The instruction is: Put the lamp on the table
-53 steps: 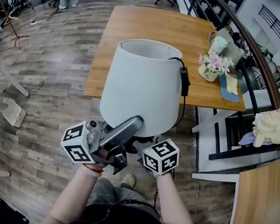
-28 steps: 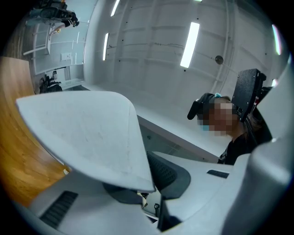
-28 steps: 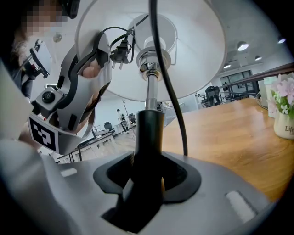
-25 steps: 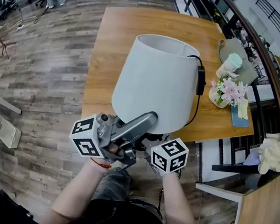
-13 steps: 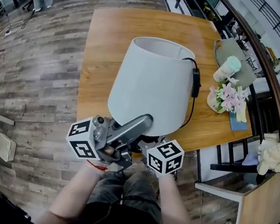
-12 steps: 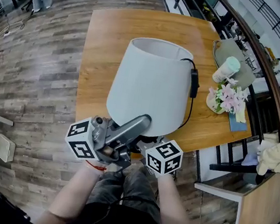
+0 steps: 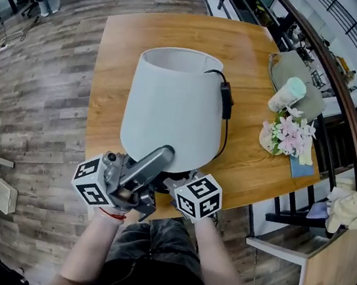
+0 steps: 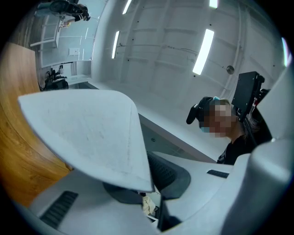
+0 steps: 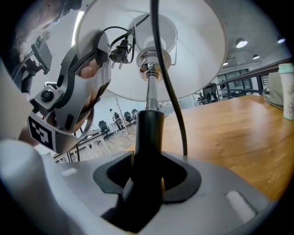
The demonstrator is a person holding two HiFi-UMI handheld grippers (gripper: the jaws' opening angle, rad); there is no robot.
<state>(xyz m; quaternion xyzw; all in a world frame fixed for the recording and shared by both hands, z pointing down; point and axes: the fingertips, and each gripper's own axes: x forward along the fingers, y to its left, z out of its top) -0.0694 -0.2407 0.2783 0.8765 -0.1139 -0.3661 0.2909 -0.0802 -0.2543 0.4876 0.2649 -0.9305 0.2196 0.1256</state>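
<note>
Lamp [image 7: 173, 108] over the table [image 7: 258, 51]: our right gripper [image 9: 147, 172] squeezes its pole [image 9: 147, 98], our left gripper [image 8: 149, 193] pinches its shade [image 8: 92, 133], so it won't tip.

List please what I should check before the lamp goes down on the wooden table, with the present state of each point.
1. Grip of the right gripper on the lamp stem: ok, jaws shut on it.
2. Grip of the left gripper on the lampshade: ok, its rim sits between the jaws.
3. Bare wood on the table around the lamp: ok.
4. Base fully over the table, not past its near edge: cannot tell, the shade hides it.
5. The flowers and the cup stand apart, to the right: ok.
6. The cord free of the base: cannot tell.
</note>
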